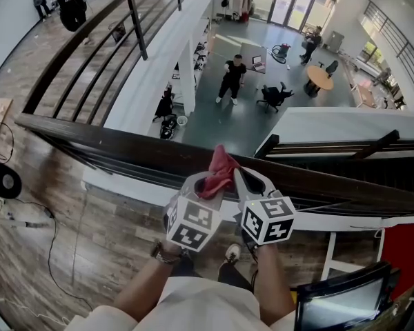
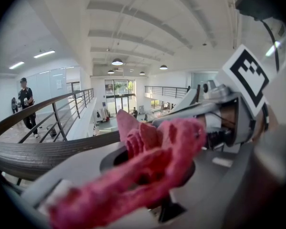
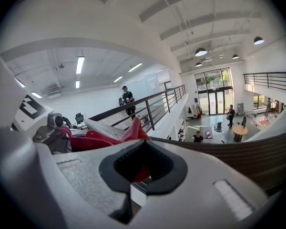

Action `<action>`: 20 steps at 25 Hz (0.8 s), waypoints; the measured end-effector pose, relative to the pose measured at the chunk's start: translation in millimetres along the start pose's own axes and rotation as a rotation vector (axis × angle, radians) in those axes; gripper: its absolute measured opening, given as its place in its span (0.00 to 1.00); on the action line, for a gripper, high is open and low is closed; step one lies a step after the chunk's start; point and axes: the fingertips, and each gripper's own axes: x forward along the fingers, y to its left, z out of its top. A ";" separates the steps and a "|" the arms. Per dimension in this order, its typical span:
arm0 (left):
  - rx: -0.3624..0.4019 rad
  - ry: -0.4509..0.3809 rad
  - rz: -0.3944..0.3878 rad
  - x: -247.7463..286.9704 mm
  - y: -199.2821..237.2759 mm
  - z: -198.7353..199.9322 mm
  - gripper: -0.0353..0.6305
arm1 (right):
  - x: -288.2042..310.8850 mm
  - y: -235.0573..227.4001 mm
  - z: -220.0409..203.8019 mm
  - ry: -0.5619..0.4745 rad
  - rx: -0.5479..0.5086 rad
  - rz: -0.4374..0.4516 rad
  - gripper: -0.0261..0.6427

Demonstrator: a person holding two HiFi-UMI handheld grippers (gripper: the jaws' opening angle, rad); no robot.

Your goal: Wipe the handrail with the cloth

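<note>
A dark wooden handrail [image 1: 124,147] runs across the head view just ahead of both grippers. It also shows in the left gripper view [image 2: 38,151] and in the right gripper view [image 3: 257,156]. A bunched pink-red cloth [image 1: 222,165] sticks up between the two grippers, above the rail. My left gripper [image 1: 205,185] is shut on the cloth [image 2: 157,156], which fills its jaws [image 2: 148,175]. My right gripper [image 1: 243,178] sits close beside it, jaws together [image 3: 140,168]. Red cloth [image 3: 93,141] shows in the gap of its pads and stretches left toward the left gripper [image 3: 47,128].
Beyond the rail is a drop to a lower floor with a standing person [image 1: 231,78], office chairs and a round table [image 1: 319,78]. Another person [image 1: 70,2] walks on the wooden walkway at top left. Cables and a black disc [image 1: 1,181] lie at left; a dark screen [image 1: 341,302] at bottom right.
</note>
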 end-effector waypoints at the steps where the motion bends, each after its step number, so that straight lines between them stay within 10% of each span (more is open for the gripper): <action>1: 0.001 0.000 -0.003 1.2 -2.3 1.0 0.16 | -1.7 -2.3 0.1 0.000 0.001 -0.003 0.04; 20: 0.029 0.010 -0.024 21.4 -37.5 13.9 0.16 | -26.3 -37.3 -1.4 -0.007 0.019 -0.021 0.04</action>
